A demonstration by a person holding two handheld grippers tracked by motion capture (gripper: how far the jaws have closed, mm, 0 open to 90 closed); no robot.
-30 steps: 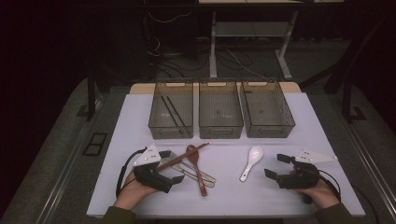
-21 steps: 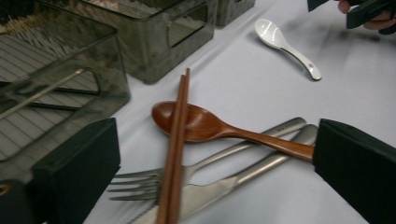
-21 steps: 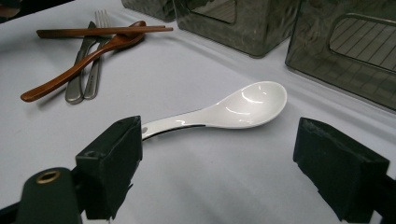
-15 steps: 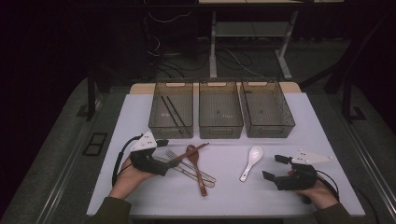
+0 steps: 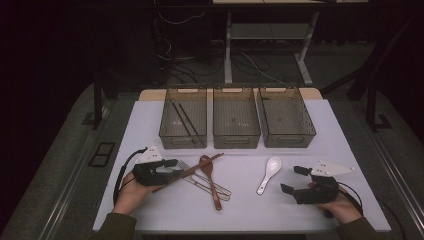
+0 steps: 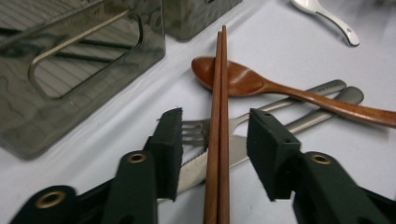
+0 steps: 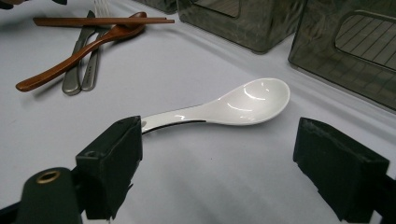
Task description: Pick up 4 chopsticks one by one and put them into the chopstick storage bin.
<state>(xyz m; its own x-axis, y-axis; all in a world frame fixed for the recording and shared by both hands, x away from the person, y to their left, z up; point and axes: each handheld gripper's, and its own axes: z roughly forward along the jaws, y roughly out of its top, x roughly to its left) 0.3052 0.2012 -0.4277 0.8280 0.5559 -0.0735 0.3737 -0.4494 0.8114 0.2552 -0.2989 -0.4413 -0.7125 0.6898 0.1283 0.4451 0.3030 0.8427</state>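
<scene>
The chopsticks [image 6: 218, 126] lie between the jaws of the left gripper [image 6: 215, 140], which have just been closing but stand apart without touching them. Their tips cross the wooden spoon [image 6: 261, 86], pointing toward the middle bin [image 5: 236, 117].

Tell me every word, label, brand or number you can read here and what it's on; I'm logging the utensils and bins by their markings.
None: no readable text in these views.
Wooden chopsticks, between the left gripper's jaws: plain.
Wooden spoon: plain.
Metal fork and knife: no stamp legible.
White ceramic spoon, ahead of the right gripper: unmarked.
Three smoked plastic bins: no labels.
</scene>
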